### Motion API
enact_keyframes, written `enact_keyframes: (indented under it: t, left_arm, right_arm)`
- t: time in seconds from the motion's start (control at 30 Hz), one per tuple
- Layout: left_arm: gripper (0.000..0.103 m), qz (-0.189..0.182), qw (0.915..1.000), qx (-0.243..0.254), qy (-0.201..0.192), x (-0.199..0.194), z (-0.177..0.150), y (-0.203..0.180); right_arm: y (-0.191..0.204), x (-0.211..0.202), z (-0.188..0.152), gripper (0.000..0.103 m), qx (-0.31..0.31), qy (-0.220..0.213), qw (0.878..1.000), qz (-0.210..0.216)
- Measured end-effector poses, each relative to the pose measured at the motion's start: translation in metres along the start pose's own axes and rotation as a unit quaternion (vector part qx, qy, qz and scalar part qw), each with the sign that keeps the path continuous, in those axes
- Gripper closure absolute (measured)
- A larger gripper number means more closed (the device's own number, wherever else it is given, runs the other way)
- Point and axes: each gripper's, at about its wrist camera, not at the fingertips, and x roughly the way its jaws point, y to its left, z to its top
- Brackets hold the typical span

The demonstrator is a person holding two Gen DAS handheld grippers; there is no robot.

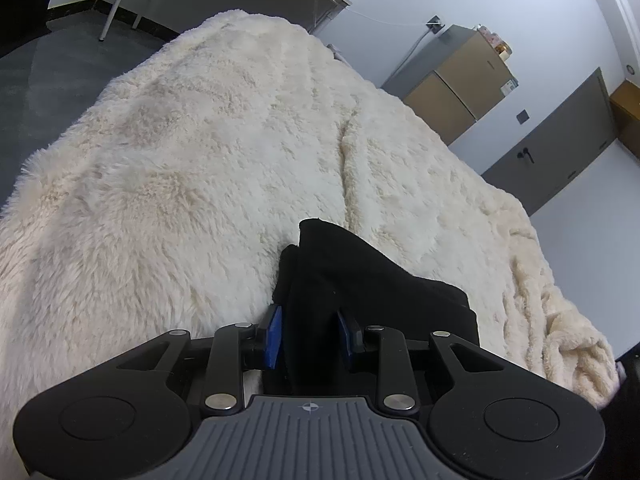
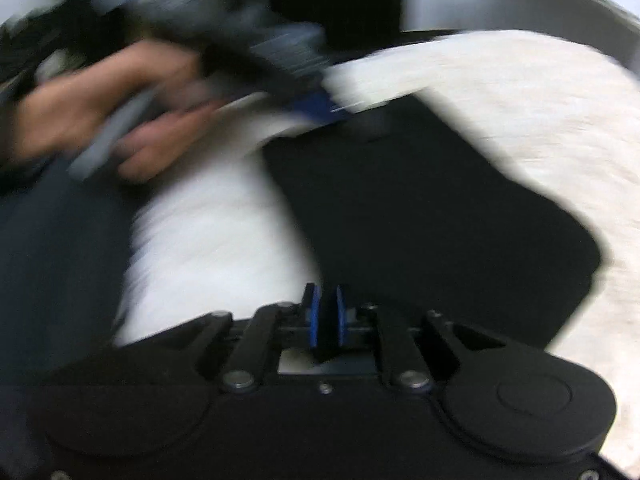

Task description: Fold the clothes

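- The left gripper has its two blue pads pressed against a thick bunch of the black garment, which fills the gap between them and rises ahead of the fingertips in a folded peak.
- The right gripper has its two blue pads drawn in narrow, with a thin fold of black cloth pinched between them; the black garment spreads flat ahead and to the right of these fingers.
- One garment shows, held at two places. Its far edge in the right wrist view ends in a rounded corner against pale pile.
- Under it lies one cream fleece blanket, open and bare ahead and to the left of the left fingers, with one long crease running away ahead and to the right of them.
- The blanket's left edge drops to grey floor; its right edge hangs bunched.
- Beyond the blanket stand a grey cabinet and a brown cupboard.
- The right wrist view is smeared by motion: a hand gripping the other gripper's handle shows up and left of the fingers, its details unclear.
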Motion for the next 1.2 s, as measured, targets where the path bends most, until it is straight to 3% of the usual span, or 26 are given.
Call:
enact_keyframes:
  t: [0.07, 0.13, 0.17, 0.23, 0.27, 0.33, 0.4, 0.47, 0.5, 0.57, 0.63, 0.7, 0.8, 0.87, 0.93, 0.97, 1.03, 1.1, 1.2]
  left_arm:
    - [0.078, -0.002, 1.0000, -0.002, -0.007, -0.001, 0.001, 0.000]
    - [0.078, -0.021, 0.9982, 0.002, -0.055, -0.017, 0.002, -0.003]
    - [0.078, -0.049, 0.9942, 0.019, -0.094, -0.032, 0.001, -0.010]
    - [0.078, -0.078, 0.9887, 0.063, -0.112, -0.042, -0.003, -0.025]
    - [0.078, -0.081, 0.9880, 0.070, -0.111, -0.043, -0.004, -0.027]
    - [0.078, -0.078, 0.9881, 0.110, -0.075, -0.032, -0.009, -0.041]
    - [0.078, -0.042, 0.9892, 0.139, -0.021, -0.008, -0.012, -0.049]
    - [0.079, -0.004, 0.9893, 0.146, 0.001, 0.014, -0.007, -0.046]
    - [0.079, 0.002, 0.9890, 0.148, -0.001, 0.021, -0.004, -0.044]
    - [0.085, 0.010, 0.9889, 0.148, -0.007, 0.028, 0.000, -0.041]
    - [0.087, 0.016, 0.9886, 0.149, -0.009, 0.031, 0.001, -0.040]
    - [0.087, 0.020, 0.9866, 0.160, -0.020, 0.028, -0.001, -0.045]
    - [0.085, 0.008, 0.9796, 0.194, -0.051, 0.013, -0.009, -0.061]
    - [0.082, -0.009, 0.9723, 0.230, -0.042, 0.008, -0.020, -0.075]
    - [0.082, 0.034, 0.9635, 0.265, -0.016, 0.016, -0.029, -0.082]
    - [0.082, 0.056, 0.9642, 0.259, -0.004, 0.023, -0.026, -0.077]
    - [0.082, 0.055, 0.9702, 0.235, -0.024, 0.021, -0.018, -0.070]
    - [0.074, 0.043, 0.9739, 0.214, -0.061, 0.013, -0.011, -0.065]
    - [0.065, 0.009, 0.9799, 0.182, -0.082, 0.017, 0.004, -0.057]
  right_arm:
    - [-0.009, -0.013, 0.000, 0.092, 0.037, -0.044, 0.998, -0.011]
    - [-0.028, -0.021, 0.004, 0.087, 0.087, -0.102, 0.990, -0.050]
    - [-0.033, -0.020, 0.006, 0.086, 0.098, -0.110, 0.987, -0.060]
    - [-0.040, 0.001, 0.013, 0.087, 0.117, -0.084, 0.987, -0.069]
    - [-0.032, 0.010, 0.011, 0.088, 0.106, -0.064, 0.990, -0.062]
    - [-0.008, 0.020, 0.004, 0.088, 0.070, -0.045, 0.996, -0.044]
    - [0.009, 0.021, 0.000, 0.085, 0.045, -0.029, 0.999, 0.000]
    - [0.020, 0.012, -0.004, 0.086, 0.025, -0.032, 0.999, 0.023]
    - [0.017, 0.005, -0.006, 0.086, 0.025, -0.055, 0.998, -0.004]
    - [0.007, -0.008, -0.011, 0.075, 0.033, -0.103, 0.991, -0.073]
    - [-0.016, -0.021, -0.023, 0.059, 0.063, -0.157, 0.966, -0.195]
    - [-0.037, -0.020, -0.032, 0.057, 0.086, -0.172, 0.947, -0.257]
    - [-0.069, 0.005, -0.046, 0.060, 0.126, -0.151, 0.942, -0.273]
    - [-0.087, 0.005, -0.050, 0.060, 0.172, -0.156, 0.928, -0.292]
    - [-0.097, -0.001, -0.050, 0.062, 0.208, -0.163, 0.911, -0.318]
    - [-0.099, -0.006, -0.049, 0.062, 0.216, -0.165, 0.905, -0.326]
    - [-0.094, -0.003, -0.047, 0.061, 0.203, -0.175, 0.910, -0.315]
    - [-0.079, 0.005, -0.040, 0.060, 0.156, -0.202, 0.916, -0.308]
    - [-0.059, 0.017, -0.027, 0.054, 0.098, -0.213, 0.923, -0.305]
